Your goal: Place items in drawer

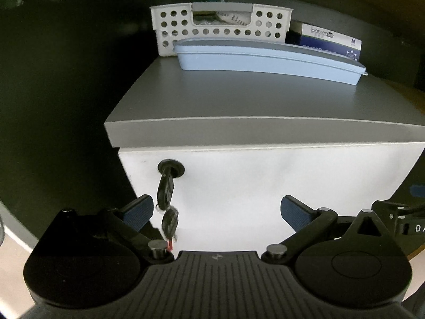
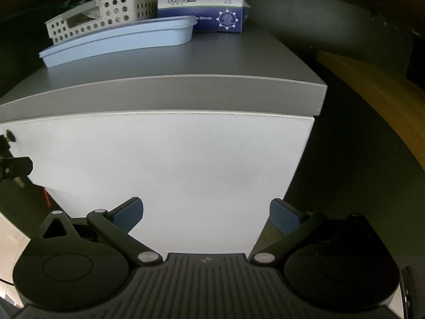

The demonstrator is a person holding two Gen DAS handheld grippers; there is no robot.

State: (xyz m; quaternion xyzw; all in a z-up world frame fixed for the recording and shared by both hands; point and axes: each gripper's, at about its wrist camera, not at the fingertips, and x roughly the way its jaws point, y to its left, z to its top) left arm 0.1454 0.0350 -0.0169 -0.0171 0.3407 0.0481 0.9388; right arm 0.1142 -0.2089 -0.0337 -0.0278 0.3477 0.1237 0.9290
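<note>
Both tools level with the white drawer front (image 2: 170,170) of the grey-topped pedestal cabinet (image 1: 239,101), drawer shut, nothing loaded yet. Left gripper (image 1: 216,212) empty, fingers spread wide, just beside the keys (image 1: 167,202) dangling from the lock. Right gripper (image 2: 205,214) likewise spread and empty. On top, well apart from both: blue lidded tray (image 1: 265,61), perforated white basket (image 1: 220,26), glove box (image 2: 204,13), probably the items awaiting stowing.

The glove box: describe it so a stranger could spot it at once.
Start at the grey-topped cabinet with the white front. At the back of its top stand three things; the glove box is at the right end, behind the long pale-blue tray and beside the white perforated basket. It alone is cardboard, dark blue and white, printed "Gloves" and "M".
</note>
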